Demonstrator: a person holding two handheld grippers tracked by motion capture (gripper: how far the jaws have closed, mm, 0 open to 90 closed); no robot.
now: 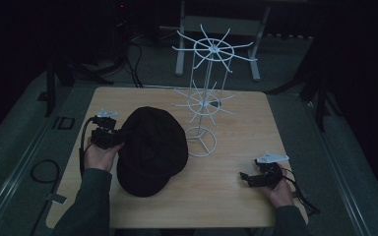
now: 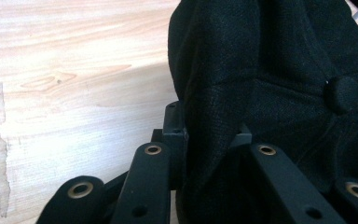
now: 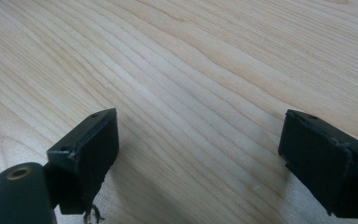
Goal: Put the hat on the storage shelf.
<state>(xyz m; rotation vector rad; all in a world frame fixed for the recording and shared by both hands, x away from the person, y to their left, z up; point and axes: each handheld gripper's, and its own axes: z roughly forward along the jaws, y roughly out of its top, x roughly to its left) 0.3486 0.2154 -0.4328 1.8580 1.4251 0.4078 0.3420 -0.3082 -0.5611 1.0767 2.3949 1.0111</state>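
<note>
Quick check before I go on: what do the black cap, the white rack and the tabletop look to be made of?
Black cap: woven cloth, matte; a fine weave and stitched seams show, possibly wool or cotton. White rack: thin wire, likely metal with a white coating. Tabletop: light wood or wood-look laminate; grain lines show, smooth finish.

Bare table (image 1: 226, 191) between cap (image 1: 151, 150) and right gripper (image 1: 248, 178); wire rack (image 1: 204, 98) blocks behind

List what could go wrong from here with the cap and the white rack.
1. The left gripper pinches only a fold at the black cap's edge; the fabric may slip out when lifted.
2. The white wire rack stands close behind the cap, so a swing could knock it.
3. The right gripper is open over bare table, giving no support.
</note>
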